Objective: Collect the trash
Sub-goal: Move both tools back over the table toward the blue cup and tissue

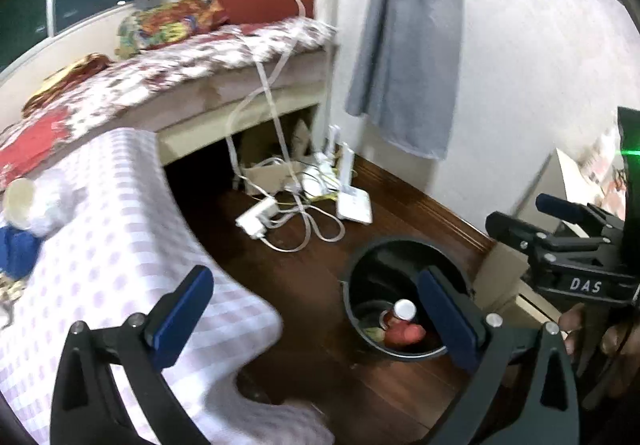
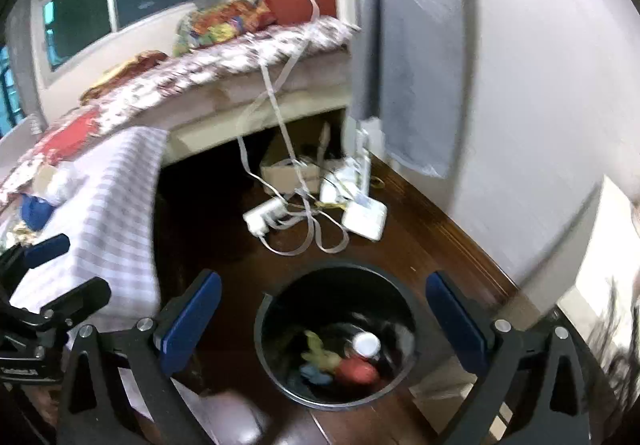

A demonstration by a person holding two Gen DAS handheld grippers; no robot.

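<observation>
Both the left gripper (image 1: 316, 319) and right gripper (image 2: 324, 323) are wide open and empty above the bin (image 2: 336, 333), which already holds trash (image 2: 352, 363), so this drop seems done.

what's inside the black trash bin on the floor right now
In the black trash bin: a red container with a white cap, something yellow-green and a blue scrap. Anything beneath them is hidden, and blur prevents naming them.
</observation>
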